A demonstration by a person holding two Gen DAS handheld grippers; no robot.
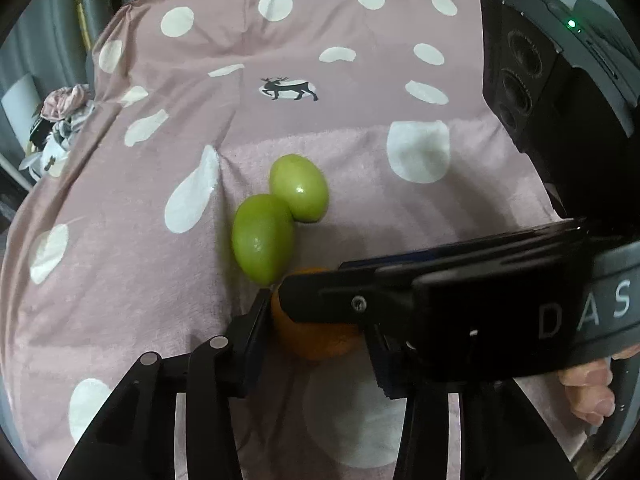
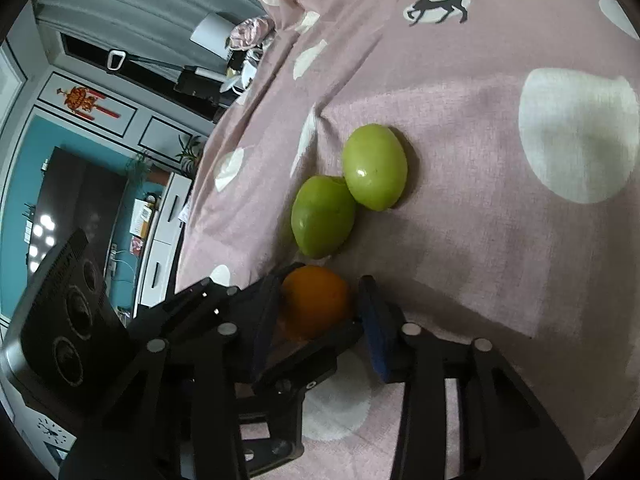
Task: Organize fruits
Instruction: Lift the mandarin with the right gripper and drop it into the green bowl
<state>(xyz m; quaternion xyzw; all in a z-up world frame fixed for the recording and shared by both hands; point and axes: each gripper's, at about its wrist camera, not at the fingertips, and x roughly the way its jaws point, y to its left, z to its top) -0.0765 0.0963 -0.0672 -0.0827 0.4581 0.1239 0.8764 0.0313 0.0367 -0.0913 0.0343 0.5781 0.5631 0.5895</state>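
Note:
Two green oval fruits lie touching each other on the pink spotted cloth: the nearer green fruit [image 1: 262,238] [image 2: 322,216] and the farther green fruit [image 1: 299,188] [image 2: 376,167]. An orange [image 1: 312,332] [image 2: 316,306] sits just in front of them. My left gripper [image 1: 318,328] has its jaws on both sides of the orange. My right gripper [image 2: 316,312] also brackets the orange, and in the left wrist view its finger [image 1: 360,296] crosses over the fruit. Whether each pair of pads presses the orange is partly hidden.
The pink cloth [image 1: 360,208] [image 2: 500,240] with white dots and a deer print covers the surface. A pile of clothes [image 1: 60,120] lies off its left edge. The right wrist view shows cabinets and a teal wall [image 2: 80,152] to the left.

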